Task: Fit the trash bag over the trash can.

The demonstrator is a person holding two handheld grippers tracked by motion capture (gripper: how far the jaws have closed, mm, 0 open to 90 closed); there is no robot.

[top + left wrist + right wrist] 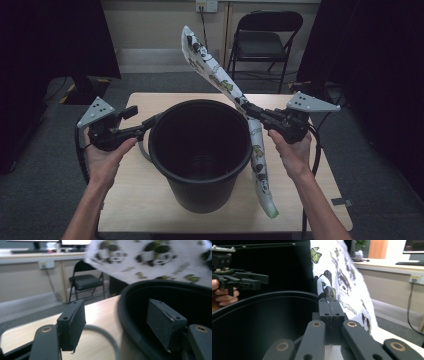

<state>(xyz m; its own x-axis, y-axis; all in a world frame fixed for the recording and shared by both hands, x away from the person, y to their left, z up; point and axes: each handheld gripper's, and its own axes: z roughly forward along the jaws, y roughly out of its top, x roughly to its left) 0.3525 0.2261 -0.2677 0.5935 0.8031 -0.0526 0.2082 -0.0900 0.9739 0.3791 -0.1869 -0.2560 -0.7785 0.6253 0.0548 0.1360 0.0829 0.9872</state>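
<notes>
Pinching the printed bag (220, 80) near its middle, my right gripper (248, 109) has its jaws pressed tight together on the white sheet, as the right gripper view shows plainly. The bag sits at the right side of the black bucket (200, 150), just outside its rim; one end rises up and away toward the far left, the other droops down the near right side of the bucket to the wooden table (300, 200). So its long axis runs roughly far to near, slanting past the bucket's right rim, while the bucket's mouth lies straight to the left of my right jaws. That is what the next move depends on, I judge: the bag must travel left and over the rim.

My left gripper (150, 122) is spread open, straddling the bucket's left rim, one pad (165, 321) inside the wall and the other outside it. The right hand (294, 152) is the nearer to the bag. Both forearms reach in from the near edge, hands level at rim height on either side of the bucket.
</notes>
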